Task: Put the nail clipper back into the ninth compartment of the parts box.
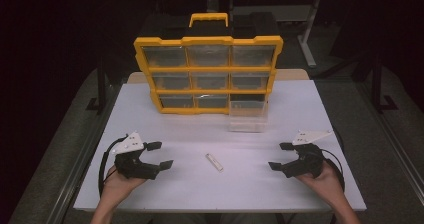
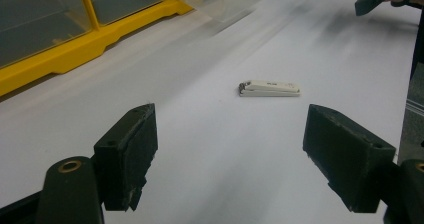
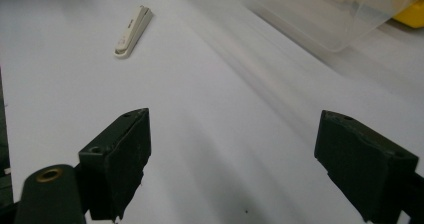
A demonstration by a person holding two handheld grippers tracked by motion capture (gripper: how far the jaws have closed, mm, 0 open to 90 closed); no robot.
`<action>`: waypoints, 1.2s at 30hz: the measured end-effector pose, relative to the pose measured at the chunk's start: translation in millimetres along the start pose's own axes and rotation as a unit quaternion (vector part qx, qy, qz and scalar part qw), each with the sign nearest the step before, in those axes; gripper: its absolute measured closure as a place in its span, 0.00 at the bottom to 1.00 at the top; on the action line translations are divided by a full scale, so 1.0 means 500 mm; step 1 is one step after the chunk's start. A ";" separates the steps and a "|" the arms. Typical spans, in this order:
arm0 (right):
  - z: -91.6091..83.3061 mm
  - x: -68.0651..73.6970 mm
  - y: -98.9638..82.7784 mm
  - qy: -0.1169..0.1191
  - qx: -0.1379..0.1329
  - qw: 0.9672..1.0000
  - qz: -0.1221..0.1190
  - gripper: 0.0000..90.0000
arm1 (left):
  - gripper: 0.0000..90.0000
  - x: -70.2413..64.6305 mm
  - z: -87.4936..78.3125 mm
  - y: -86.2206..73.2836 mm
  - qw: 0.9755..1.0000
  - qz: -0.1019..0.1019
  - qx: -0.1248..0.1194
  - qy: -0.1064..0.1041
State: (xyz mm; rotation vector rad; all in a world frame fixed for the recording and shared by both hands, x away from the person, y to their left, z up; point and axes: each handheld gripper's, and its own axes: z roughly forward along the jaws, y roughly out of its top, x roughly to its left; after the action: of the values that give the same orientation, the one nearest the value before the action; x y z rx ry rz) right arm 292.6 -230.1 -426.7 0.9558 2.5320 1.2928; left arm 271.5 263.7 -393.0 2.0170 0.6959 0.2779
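Left gripper [image 1: 159, 155] resting at 8 o'clock with jaws gaping wide and gripping nothing, right gripper [image 1: 281, 156] sitting at 4 o'clock likewise spread and empty, white nail clipper [image 1: 214, 162] lying between them on the white table [image 1: 310, 109], clear drawer [image 1: 246, 115] sticking out toward 1 o'clock, yellow organizer [image 1: 208, 74] standing at 12 o'clock.

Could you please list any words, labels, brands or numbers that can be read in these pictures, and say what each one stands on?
None can be read.
Nail clipper: a short dark mark on its top face, too small and blurred to read.
Yellow organizer: no label can be made out on its frame or clear drawers.
Pulled-out clear drawer: no print visible.
Left gripper and right gripper: no markings visible.
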 end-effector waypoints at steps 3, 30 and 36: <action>0.001 0.006 0.015 0.001 0.002 1.000 0.003 0.16 | 0.24 -0.001 -0.002 -0.005 1.000 -0.003 -0.001 0.001; 0.094 0.104 0.179 0.034 0.057 0.997 -0.036 0.29 | 0.24 -0.004 -0.017 -0.024 1.000 -0.007 -0.013 0.002; 0.124 0.122 0.198 0.040 0.071 0.996 -0.040 0.34 | 0.24 -0.004 -0.017 -0.024 1.000 -0.007 -0.014 -0.001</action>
State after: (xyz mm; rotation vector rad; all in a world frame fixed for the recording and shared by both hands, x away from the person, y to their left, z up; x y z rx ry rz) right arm 315.9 -109.4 -379.8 0.8341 2.7233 1.1657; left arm 261.6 273.4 -398.7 1.9843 0.7012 0.2758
